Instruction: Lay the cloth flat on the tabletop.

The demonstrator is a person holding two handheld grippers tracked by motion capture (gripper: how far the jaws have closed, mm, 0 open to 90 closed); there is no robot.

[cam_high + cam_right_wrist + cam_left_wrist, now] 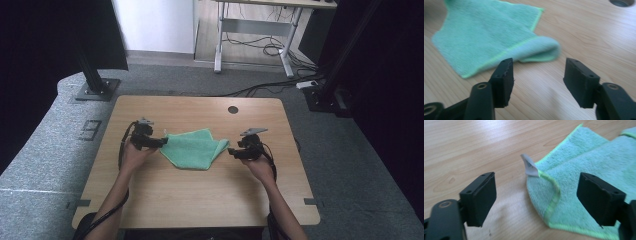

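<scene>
A green microfibre cloth point(192, 148) lies loosely folded in the middle of the wooden table point(200, 200). My left gripper point(159, 142) sits at its left edge, held in a hand, jaws open. In the left gripper view the cloth's near corner point(549, 195), with a white label point(529, 166), lies between the jaws of that gripper point(536, 187), and neither pad touches it. My right gripper point(233, 151) is at the cloth's right side, also open. In the right gripper view the cloth's rolled fold point(541, 50) lies just beyond the gripper point(537, 72), apart from both pads.
A round cable hole point(233, 109) is set in the table near its far edge. A black post on a base plate point(97, 90) stands beyond the back left corner. A desk frame and cables point(265, 47) lie on the floor farther back.
</scene>
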